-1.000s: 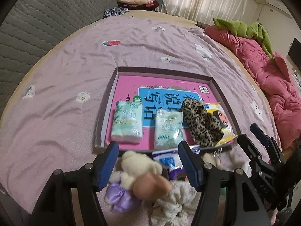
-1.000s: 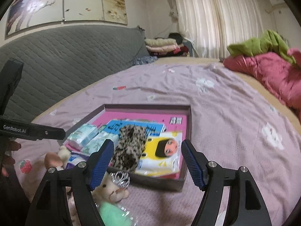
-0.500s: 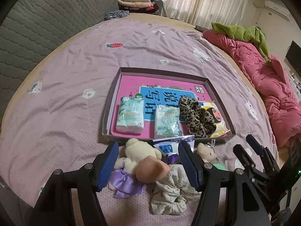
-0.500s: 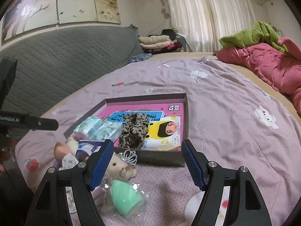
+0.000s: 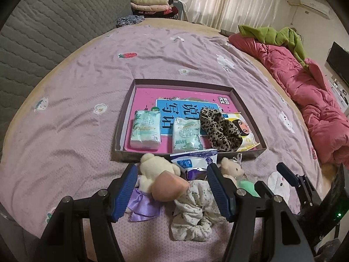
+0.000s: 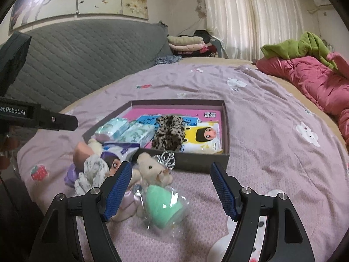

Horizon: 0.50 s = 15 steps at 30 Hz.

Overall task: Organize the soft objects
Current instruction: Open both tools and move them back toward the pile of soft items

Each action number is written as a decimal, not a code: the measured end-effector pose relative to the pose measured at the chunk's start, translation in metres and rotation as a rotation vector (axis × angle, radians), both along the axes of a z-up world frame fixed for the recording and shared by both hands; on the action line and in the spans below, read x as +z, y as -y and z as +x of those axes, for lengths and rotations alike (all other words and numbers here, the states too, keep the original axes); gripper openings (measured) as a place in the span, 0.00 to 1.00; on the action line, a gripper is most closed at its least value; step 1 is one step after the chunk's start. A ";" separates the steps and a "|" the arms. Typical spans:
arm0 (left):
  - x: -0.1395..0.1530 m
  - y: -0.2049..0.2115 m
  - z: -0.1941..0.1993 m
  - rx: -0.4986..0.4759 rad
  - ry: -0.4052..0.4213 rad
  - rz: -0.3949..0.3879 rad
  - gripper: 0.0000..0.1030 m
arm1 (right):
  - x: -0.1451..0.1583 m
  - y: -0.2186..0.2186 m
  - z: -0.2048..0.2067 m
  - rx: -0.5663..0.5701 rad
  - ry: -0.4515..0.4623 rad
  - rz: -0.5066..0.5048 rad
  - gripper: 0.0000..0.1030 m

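Nearby, crinkly floral scrunchie [image 5: 192, 214], fuzzy bear [image 5: 156, 167].

A grey quilted headboard [image 6: 87, 52] is seen ahead-left of the jaws; pale curtains [image 6: 250, 17] are lit beyond the lilac-sheeted bed [image 5: 87, 87].

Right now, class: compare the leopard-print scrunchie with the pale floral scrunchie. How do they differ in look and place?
The leopard-print scrunchie is dark and spotted; the pale floral scrunchie is cream with a faint print. The leopard-print scrunchie lies inside the box, partly over a yellow packet; the pale floral scrunchie lies outside it on the bedspread, between the left gripper fingers. Both are ruffled fabric and ungripped.
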<state>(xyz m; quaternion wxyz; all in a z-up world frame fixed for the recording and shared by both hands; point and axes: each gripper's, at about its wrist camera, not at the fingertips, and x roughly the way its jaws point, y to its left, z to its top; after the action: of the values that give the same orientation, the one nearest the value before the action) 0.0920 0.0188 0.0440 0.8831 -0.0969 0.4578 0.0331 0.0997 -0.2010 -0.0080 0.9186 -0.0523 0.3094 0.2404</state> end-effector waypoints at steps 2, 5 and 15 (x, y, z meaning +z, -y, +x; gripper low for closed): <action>-0.002 0.000 -0.002 -0.006 -0.005 -0.008 0.63 | 0.001 0.000 -0.003 0.000 0.004 -0.010 0.73; -0.004 -0.001 -0.005 -0.010 -0.007 -0.009 0.63 | 0.001 0.001 -0.007 -0.002 -0.002 -0.012 0.73; -0.007 -0.012 -0.018 -0.004 -0.010 -0.021 0.63 | 0.002 0.004 -0.014 -0.033 -0.051 0.029 0.73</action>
<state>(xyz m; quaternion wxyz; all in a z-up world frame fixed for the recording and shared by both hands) 0.0742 0.0313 0.0370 0.8797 -0.1051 0.4629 0.0269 0.0855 -0.2051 -0.0062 0.9149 -0.0280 0.3298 0.2311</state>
